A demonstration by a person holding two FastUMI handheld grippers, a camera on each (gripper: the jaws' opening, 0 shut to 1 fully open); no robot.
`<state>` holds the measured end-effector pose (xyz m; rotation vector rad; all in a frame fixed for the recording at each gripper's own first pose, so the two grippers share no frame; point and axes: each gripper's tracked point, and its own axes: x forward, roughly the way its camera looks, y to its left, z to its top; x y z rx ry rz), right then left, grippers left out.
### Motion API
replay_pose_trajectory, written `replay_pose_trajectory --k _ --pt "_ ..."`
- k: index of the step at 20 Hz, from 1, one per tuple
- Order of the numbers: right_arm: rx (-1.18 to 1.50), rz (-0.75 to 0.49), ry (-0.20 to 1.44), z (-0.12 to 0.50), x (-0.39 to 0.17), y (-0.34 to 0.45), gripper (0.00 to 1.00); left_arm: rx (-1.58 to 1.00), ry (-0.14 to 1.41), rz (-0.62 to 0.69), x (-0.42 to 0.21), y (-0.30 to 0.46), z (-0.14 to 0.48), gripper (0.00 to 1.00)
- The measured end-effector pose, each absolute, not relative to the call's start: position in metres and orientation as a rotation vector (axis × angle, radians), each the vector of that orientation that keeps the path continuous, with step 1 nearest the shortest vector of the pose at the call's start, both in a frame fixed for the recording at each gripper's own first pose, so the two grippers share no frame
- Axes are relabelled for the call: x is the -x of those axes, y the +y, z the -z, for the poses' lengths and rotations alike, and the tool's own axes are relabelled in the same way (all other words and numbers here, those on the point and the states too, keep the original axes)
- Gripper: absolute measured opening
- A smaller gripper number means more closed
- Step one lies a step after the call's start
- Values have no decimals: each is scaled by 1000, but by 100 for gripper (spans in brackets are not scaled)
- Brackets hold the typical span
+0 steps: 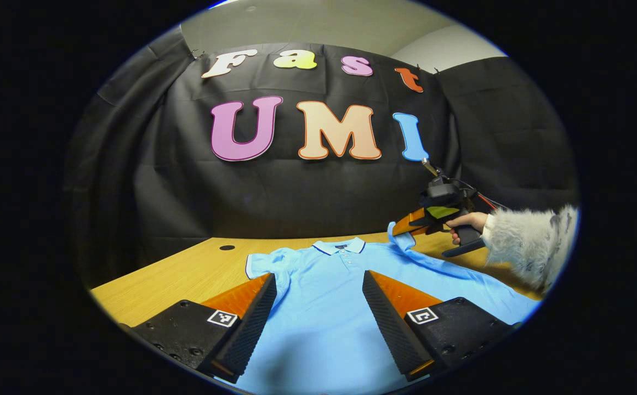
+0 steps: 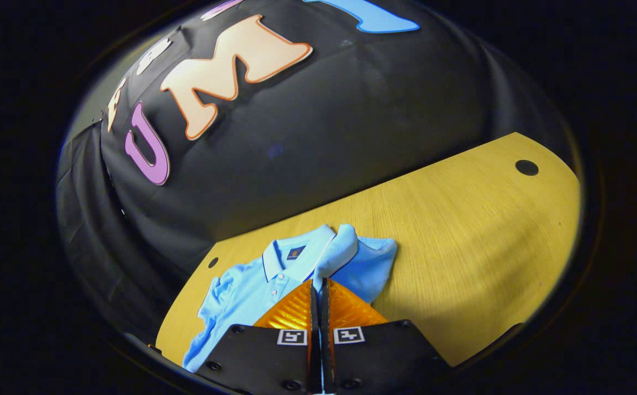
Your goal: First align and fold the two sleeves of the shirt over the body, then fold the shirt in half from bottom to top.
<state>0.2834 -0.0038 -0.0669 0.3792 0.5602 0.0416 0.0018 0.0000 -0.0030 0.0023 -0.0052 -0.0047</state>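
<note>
In the left gripper view, the left gripper hangs low over the light blue polo shirt with its fingers spread wide, the cloth showing between them; whether the tips touch the fabric cannot be told. The shirt lies flat on the wooden table, its long axis running away from this camera, collar at the far end toward the black cloth wall. Its hem is cut off at the near edge.

Farther off at the shirt's right side, the right gripper, held by a hand in a fuzzy grey sleeve, meets the raised right shirt sleeve.

In the right gripper view, the right gripper has its fingers pressed together on a fold of that sleeve, which stands lifted above the shoulder beside the collar. The pinched edge itself is hidden between the fingers. A dark round hole marks the table beyond.
</note>
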Motion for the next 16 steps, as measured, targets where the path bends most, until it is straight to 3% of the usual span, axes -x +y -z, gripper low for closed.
replay_pose_trajectory --k 4,8,9,11,14,15,16 --pt "-470 -63 642 97 -285 23 4 -2 -7 5 -2 0 3 96" --pt "-511 -110 666 102 -281 34 11 -2 -6 5 -2 0 3 96" --pt "-525 -126 663 102 -281 39 22 -2 -6 5 -2 0 3 96" --pt "-566 -168 662 99 -281 50 30 -2 -6 5 -1 -1 2 96" --pt "-570 -211 670 91 -271 56 68 -1 -6 5 -1 -1 3 96" --pt "-545 -225 665 86 -265 57 94 -2 -5 5 -1 0 2 96" --pt "-510 -229 655 84 -262 56 89 -1 -4 5 -1 0 3 96"
